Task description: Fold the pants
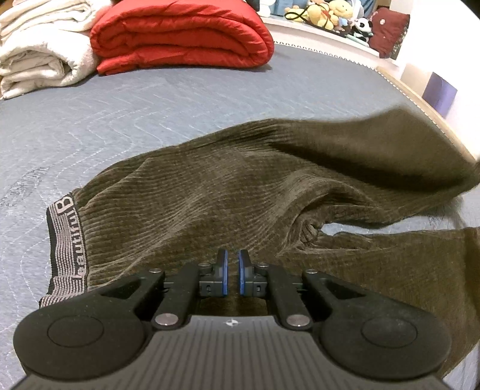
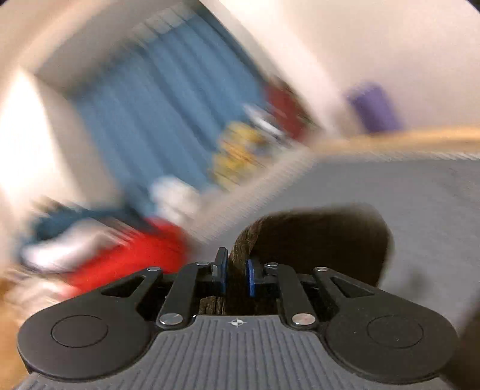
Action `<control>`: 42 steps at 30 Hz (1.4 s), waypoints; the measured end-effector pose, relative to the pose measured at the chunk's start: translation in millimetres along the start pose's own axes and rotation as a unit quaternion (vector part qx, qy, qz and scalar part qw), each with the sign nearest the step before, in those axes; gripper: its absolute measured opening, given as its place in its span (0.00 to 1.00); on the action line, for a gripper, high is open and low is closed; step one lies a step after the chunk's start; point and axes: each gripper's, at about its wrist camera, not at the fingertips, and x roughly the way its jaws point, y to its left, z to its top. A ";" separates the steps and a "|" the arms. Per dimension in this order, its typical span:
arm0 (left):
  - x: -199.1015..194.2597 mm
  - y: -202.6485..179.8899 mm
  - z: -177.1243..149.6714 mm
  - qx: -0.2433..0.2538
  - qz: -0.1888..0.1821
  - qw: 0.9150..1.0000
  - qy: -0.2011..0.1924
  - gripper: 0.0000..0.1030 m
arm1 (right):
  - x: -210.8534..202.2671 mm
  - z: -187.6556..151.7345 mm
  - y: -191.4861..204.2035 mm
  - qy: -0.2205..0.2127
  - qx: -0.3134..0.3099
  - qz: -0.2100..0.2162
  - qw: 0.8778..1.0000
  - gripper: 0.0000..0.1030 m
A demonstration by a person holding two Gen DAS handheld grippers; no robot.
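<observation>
Olive-brown corduroy pants (image 1: 228, 192) lie on the grey-blue quilted bed (image 1: 120, 120). Their lettered grey waistband (image 1: 67, 246) is at the left. One leg (image 1: 390, 150) is lifted and blurred at the right. The other leg (image 1: 405, 264) lies flat at the lower right. My left gripper (image 1: 232, 264) hovers over the seat of the pants, its blue pads a narrow gap apart with nothing between them. My right gripper (image 2: 237, 270) is shut on a fold of the pants' fabric (image 2: 315, 240) and holds it up. The right wrist view is heavily motion-blurred.
A folded red quilt (image 1: 180, 36) and folded white blankets (image 1: 39, 48) lie at the far side of the bed. Stuffed toys (image 1: 330, 15) sit on a ledge beyond. The bed's wooden edge (image 1: 426, 111) runs along the right.
</observation>
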 end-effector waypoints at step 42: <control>17.1 4.0 -3.5 0.008 0.009 1.000 0.010 0.25 | 40.4 43.1 -4.3 -0.165 -0.072 -0.043 0.983 0.13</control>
